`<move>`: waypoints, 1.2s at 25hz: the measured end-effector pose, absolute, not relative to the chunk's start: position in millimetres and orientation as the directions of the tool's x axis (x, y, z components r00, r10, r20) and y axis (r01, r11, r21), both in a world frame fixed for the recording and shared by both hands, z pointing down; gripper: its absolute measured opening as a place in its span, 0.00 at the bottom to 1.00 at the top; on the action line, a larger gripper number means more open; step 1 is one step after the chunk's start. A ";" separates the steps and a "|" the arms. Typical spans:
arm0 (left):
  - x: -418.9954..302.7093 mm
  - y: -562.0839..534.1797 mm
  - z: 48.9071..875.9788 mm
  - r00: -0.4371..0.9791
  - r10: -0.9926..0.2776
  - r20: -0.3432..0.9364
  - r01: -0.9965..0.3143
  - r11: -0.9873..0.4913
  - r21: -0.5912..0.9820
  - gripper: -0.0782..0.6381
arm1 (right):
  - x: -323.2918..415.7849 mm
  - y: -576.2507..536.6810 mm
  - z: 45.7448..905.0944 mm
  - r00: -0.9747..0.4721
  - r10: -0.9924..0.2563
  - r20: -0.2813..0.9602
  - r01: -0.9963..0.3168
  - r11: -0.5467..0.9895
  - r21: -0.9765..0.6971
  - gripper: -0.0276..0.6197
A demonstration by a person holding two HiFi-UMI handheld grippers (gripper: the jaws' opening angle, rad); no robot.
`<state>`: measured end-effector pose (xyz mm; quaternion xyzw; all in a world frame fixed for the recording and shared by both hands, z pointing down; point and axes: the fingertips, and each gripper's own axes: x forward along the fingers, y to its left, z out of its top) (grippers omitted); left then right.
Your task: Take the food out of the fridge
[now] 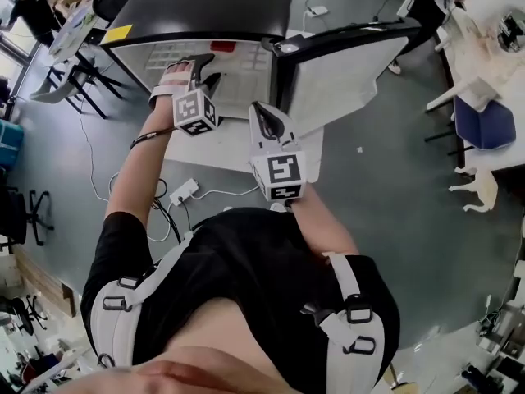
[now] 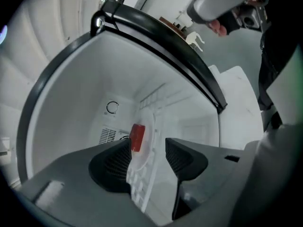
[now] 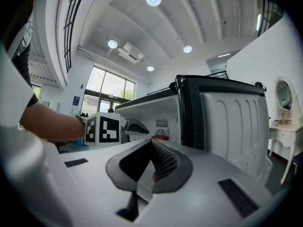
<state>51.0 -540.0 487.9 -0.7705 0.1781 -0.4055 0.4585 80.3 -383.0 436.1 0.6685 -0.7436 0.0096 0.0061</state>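
Note:
A small white fridge with a black top stands open, its door swung to the right. A red food item lies on the white wire shelf inside. My left gripper reaches into the fridge mouth, open, with the red food a short way beyond its pads and nothing between them. My right gripper hangs just outside the fridge front, shut, pointing level at the opening. In the right gripper view the red food sits behind the left gripper.
A white power strip and its cable lie on the grey floor left of me. A blue-seated chair and a white table stand at the right, and a black office chair at the far left.

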 end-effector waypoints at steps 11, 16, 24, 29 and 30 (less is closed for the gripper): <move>63.7 -561.8 517.4 0.583 -0.629 0.514 0.170 -0.525 -0.834 0.41 | 92.8 -377.8 443.4 -0.056 -0.998 0.041 -0.998 0.057 0.012 0.05; 67.7 -560.2 523.4 0.576 -0.612 0.543 0.195 -0.542 -0.817 0.40 | 95.6 -378.5 444.0 -0.051 -0.998 0.048 -0.998 0.052 0.019 0.05; 57.1 -543.1 510.0 0.578 -0.645 0.500 0.235 -0.455 -0.859 0.21 | 93.9 -382.7 447.2 -0.074 -0.996 0.058 -0.997 0.075 0.012 0.05; 49.3 -525.8 504.5 0.604 -0.659 0.448 0.246 -0.381 -0.891 0.14 | 86.6 -387.2 451.6 -0.102 -0.993 0.063 -0.995 0.103 0.008 0.05; 46.7 -522.7 504.9 0.609 -0.661 0.438 0.244 -0.369 -0.897 0.14 | 84.4 -388.2 452.5 -0.110 -0.992 0.064 -0.994 0.111 0.009 0.05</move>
